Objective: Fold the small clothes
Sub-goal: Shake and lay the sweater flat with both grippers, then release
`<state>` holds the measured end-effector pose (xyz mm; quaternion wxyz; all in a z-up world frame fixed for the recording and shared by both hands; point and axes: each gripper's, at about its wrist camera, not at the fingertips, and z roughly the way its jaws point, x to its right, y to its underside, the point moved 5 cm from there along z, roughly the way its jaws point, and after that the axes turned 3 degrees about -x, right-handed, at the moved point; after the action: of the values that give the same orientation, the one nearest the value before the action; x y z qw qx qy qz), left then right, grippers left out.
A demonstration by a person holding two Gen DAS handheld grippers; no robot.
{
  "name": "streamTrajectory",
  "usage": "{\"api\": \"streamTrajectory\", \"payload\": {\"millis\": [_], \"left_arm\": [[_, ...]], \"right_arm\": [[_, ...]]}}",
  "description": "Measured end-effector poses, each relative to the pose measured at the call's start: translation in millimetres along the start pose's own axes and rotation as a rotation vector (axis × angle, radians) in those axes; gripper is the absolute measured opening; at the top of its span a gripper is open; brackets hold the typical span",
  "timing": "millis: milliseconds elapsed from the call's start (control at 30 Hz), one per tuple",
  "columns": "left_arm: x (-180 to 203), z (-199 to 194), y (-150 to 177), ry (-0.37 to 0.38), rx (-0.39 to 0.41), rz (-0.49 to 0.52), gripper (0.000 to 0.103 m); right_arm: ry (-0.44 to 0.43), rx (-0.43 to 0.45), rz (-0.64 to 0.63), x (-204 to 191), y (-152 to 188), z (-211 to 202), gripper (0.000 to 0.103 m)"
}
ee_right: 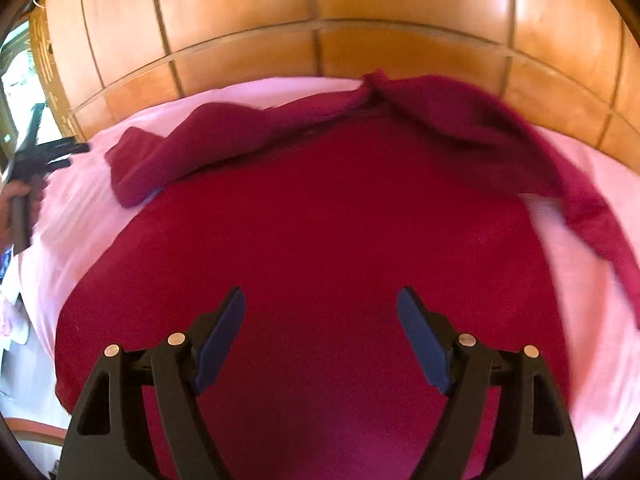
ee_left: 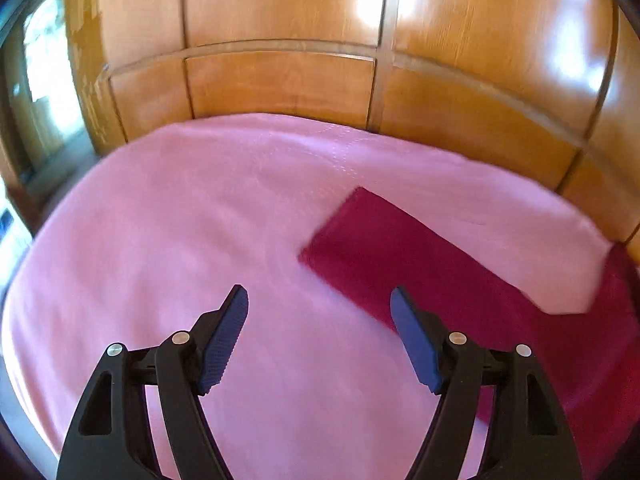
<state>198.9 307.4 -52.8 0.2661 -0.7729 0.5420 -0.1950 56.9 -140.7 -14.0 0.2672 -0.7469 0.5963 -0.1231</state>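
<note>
A dark red long-sleeved shirt [ee_right: 320, 220] lies spread flat on a pink sheet [ee_right: 80, 208], collar toward the wooden panels, both sleeves out to the sides. My right gripper [ee_right: 322, 300] is open and empty above the shirt's lower body. In the left wrist view one sleeve [ee_left: 384, 248] lies on the pink sheet [ee_left: 180, 220] to the right. My left gripper [ee_left: 320, 300] is open and empty above the sheet, just left of that sleeve. The left gripper also shows in the right wrist view [ee_right: 82, 148], held in a hand at the far left.
Wooden panelled doors [ee_left: 280, 80] stand right behind the sheet's far edge and also show in the right wrist view [ee_right: 320, 8]. A window [ee_left: 44, 80] is at the far left. The sheet's left edge drops off to the floor [ee_right: 24, 380].
</note>
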Motion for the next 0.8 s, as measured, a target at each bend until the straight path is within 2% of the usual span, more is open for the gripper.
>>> {"api": "streamTrajectory", "payload": {"millis": [133,200,233,267,333,400,500,667,800], "left_arm": [[-6.6,44.0,-18.1,-0.023,-0.052,0.023,0.073],[-7.1,64.5,-23.5,0.014,-0.086,0.022,0.07],[-5.4,72.3,-23.5,0.027,-0.107,0.021,0.047],[-2.8,79.0,-22.0,0.049,-0.13,0.026,0.037],[3.2,73.7,-21.7,0.071,-0.105,0.065,0.009],[-2.9,66.3,-22.0,0.081,-0.087,0.047,0.009],[-32.1,46.6,-24.9,0.058,-0.041,-0.023,0.009],[-103.5,25.4,-27.4,-0.052,0.001,-0.171,0.009],[-137.4,35.6,-18.2,-0.144,-0.041,-0.232,0.008]], "right_arm": [[-0.008,-0.014,0.003,0.4,5.1,14.1,0.081],[-0.006,-0.012,-0.005,0.2,10.2,14.6,0.085],[-0.014,-0.01,-0.002,1.4,14.3,13.2,0.086],[-0.025,-0.006,0.003,1.4,16.0,14.2,0.09],[-0.041,-0.008,0.006,2.1,19.1,17.1,0.093],[-0.076,-0.019,0.02,4.0,19.4,16.1,0.101],[-0.052,-0.05,-0.008,-1.2,17.5,21.9,0.101],[-0.049,-0.039,-0.009,-2.9,17.8,22.8,0.101],[-0.031,-0.027,-0.007,-3.8,19.5,22.9,0.101]]}}
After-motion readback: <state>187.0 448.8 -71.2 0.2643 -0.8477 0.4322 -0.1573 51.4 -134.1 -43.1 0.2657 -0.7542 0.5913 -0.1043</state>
